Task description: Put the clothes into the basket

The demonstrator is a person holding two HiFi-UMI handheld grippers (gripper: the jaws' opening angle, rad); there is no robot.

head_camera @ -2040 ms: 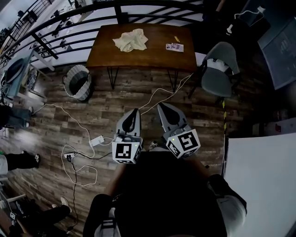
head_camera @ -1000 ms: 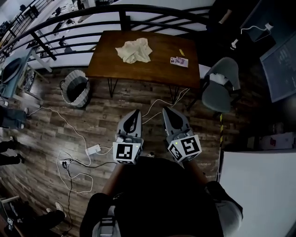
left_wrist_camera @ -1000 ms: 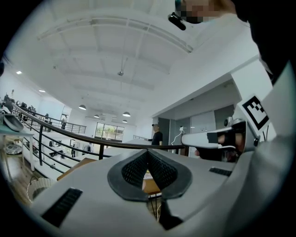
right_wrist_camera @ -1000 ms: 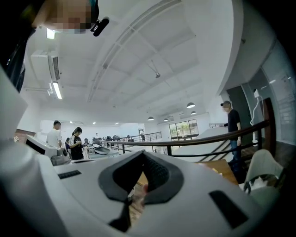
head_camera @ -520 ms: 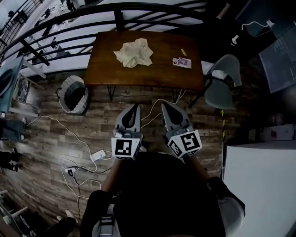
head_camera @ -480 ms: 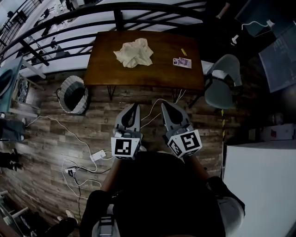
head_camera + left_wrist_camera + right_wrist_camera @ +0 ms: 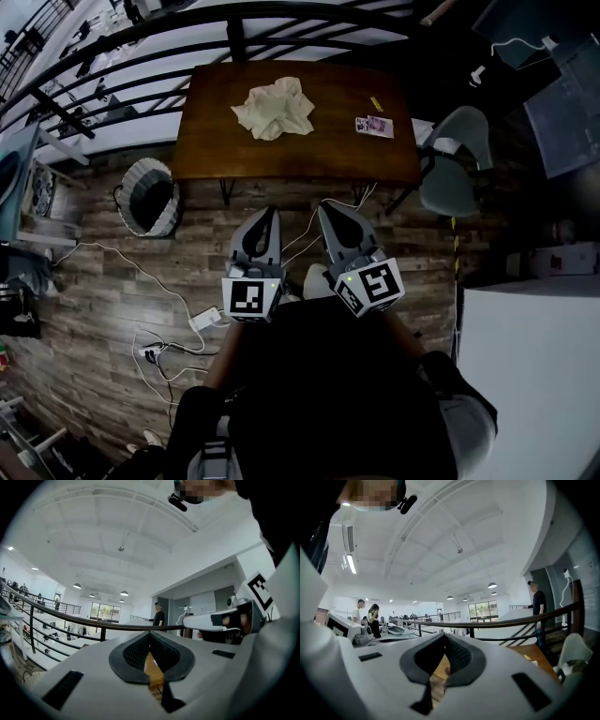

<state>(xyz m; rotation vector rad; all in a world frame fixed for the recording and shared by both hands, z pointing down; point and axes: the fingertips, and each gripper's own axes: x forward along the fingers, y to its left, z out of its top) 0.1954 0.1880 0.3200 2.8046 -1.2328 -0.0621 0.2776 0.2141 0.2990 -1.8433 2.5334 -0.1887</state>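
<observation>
1. The step in hand, as I judge it, is the approach. The cloth lies crumpled on the surface at 12 o'clock from both grippers, well apart from them.
2. The left gripper has its jaws together with nothing between them. The right gripper is the same in its own view.
3. To do it well, part the jaws before they reach the cloth. Come in over the near edge and bite a high fold near the heap's middle, so that the whole piece lifts. The second gripper can gather any trailing end.
4. The basket stands on the floor at 10 o'clock, near the surface's left legs. Carry the cloth off that left side and let go only once it is low inside the rim.
5. The cables and a power strip lie at 8 o'clock and are a trip risk on the way.
6. The surface is dark wood. A card and a small yellow item sit at 1 o'clock and should be left alone.
7. In the room, a railing runs behind the surface and a grey chair stands at 2 o'clock. People stand far off.
</observation>
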